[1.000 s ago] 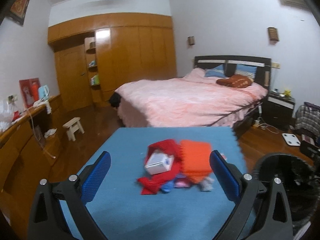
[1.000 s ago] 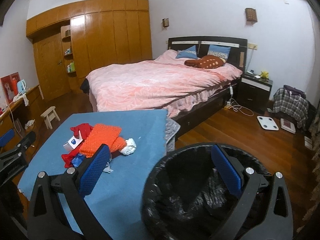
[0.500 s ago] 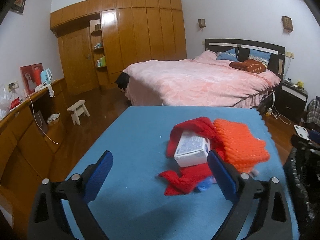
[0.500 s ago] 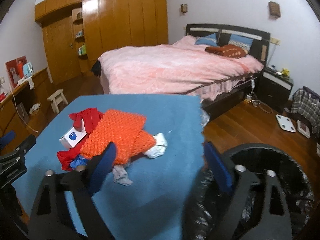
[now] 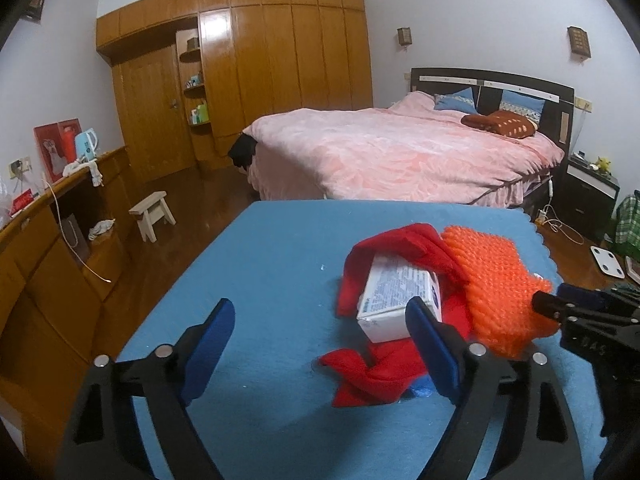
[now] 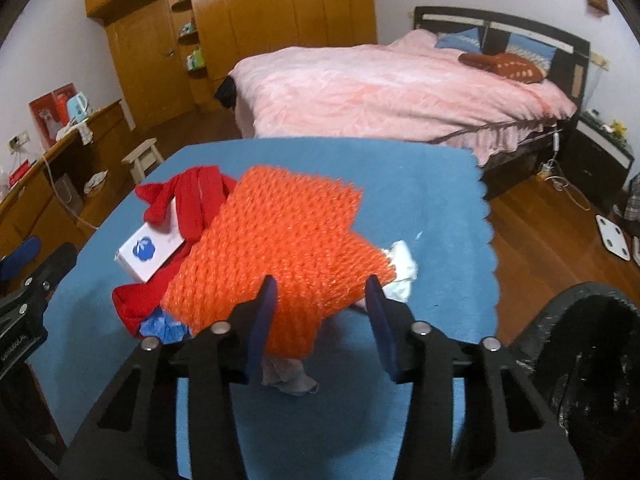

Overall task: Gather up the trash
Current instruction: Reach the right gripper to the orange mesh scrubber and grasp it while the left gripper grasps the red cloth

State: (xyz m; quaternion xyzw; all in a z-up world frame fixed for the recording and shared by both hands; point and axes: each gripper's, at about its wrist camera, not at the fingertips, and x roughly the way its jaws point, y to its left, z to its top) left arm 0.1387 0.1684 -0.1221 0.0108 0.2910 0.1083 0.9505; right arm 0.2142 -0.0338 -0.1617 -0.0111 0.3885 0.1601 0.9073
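On blue table [image 6: 440,184] — right tool [image 6: 322,312] closing around orange netting [image 6: 280,248], left tool [image 5: 320,340] spread

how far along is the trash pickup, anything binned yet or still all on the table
Nothing looks binned yet. The whole pile is still on the blue table: orange mesh, red cloth, white box, tissue. In hand: nothing, though the right gripper is closing with the mesh's corner between its fingers. The left gripper is open beside the box. The bin waits.
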